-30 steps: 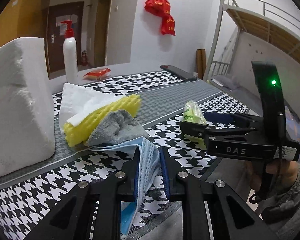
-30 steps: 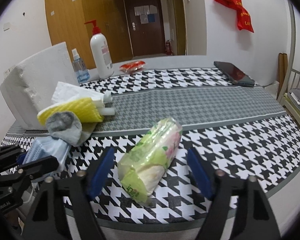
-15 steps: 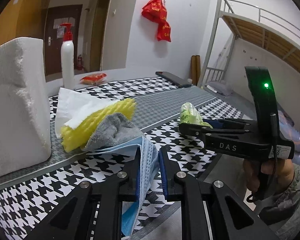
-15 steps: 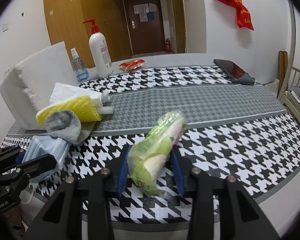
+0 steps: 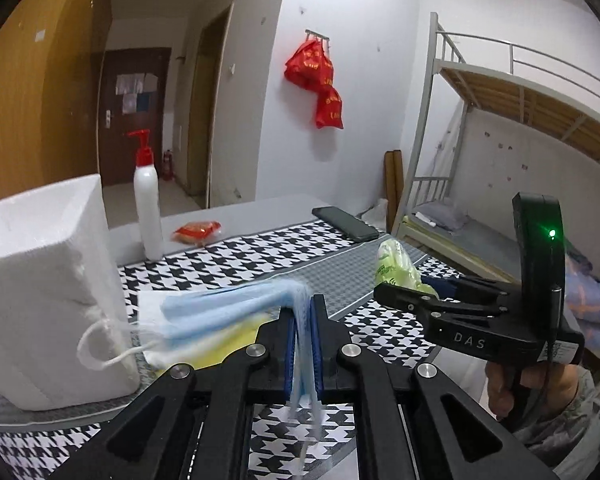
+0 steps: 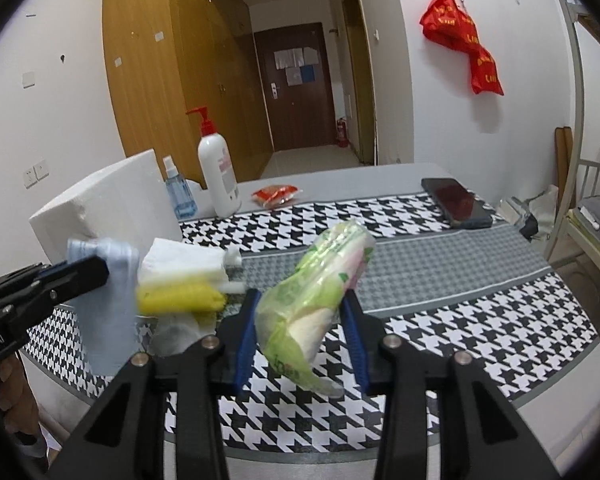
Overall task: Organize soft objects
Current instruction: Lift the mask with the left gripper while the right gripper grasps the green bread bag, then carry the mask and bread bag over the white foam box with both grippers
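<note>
Left gripper (image 5: 303, 344) jaws pinch a face mask (image 5: 236, 304); right gripper (image 6: 300, 334) jaws pinch a tissue pack (image 6: 320, 292). Slick wrapper may slip; the dangling ear loop (image 5: 100, 350) may snag the foam block (image 5: 48, 284).

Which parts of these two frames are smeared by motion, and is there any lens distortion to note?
Left wrist view: the blue face mask and its ear loop are streaked, while the white foam block stays fairly crisp; bed rails bow from the fisheye. Right wrist view: the yellow sponge and mask are blurred, the tissue pack sharper; dark vignette in the corners.
</note>
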`<state>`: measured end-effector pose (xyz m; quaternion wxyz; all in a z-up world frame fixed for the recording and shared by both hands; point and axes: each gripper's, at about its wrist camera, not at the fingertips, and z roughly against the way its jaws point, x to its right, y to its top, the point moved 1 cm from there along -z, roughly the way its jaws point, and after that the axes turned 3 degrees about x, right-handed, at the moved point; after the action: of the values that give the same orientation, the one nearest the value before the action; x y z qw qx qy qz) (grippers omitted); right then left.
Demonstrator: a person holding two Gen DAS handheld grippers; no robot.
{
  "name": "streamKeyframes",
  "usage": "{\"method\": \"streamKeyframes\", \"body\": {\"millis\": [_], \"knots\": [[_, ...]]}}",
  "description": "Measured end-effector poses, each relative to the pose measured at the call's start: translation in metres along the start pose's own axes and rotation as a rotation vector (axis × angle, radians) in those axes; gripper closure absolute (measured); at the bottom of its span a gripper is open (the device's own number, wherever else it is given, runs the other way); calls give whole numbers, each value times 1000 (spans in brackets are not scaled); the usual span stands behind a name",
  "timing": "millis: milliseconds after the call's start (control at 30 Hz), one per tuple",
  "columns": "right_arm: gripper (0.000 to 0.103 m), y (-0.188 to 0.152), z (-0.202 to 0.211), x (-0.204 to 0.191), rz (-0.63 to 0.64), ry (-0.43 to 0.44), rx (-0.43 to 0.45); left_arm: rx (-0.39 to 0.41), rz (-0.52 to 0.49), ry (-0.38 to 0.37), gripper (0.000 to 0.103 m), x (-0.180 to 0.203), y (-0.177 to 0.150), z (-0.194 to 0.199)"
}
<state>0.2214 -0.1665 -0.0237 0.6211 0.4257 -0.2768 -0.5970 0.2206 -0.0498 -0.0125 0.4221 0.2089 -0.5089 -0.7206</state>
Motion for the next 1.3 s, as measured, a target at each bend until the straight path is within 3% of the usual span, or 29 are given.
{"method": "streamKeyframes", "body": {"millis": [567, 1300], "knots": [[59, 5, 21, -6, 33, 5, 48, 21, -20, 21, 95, 1, 5, 6], [59, 11, 39, -31, 90, 59, 92, 70, -29, 132, 95, -3, 6, 34]]}}
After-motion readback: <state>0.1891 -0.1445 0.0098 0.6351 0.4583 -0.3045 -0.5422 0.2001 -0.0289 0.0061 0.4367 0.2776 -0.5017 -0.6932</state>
